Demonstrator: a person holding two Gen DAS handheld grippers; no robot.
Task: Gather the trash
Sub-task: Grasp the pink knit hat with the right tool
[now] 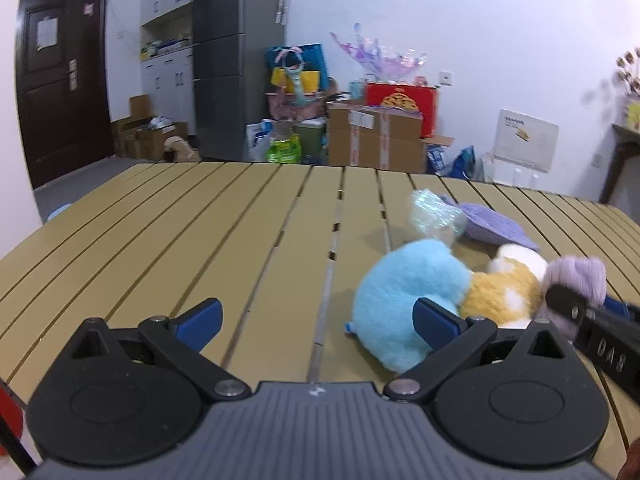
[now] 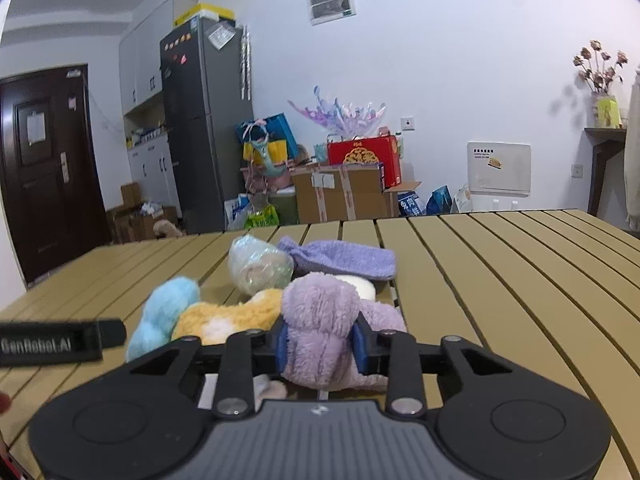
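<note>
Blur is softening the plush toy (image 2: 224,320), so we are making out only its blue, yellow and purple lobes. We are clamping the right tool (image 2: 320,346) on the purple lobe, which is hiding part of its blue pads. We are keeping the left tool (image 1: 318,322) spread wide, nothing between, its right pad just beside the blue lobe. Behind sit a crumpled wrapper (image 2: 260,265) and purple cloth (image 2: 340,258). Bare tabletop (image 1: 160,232) is stretching left toward its far edge.
</note>
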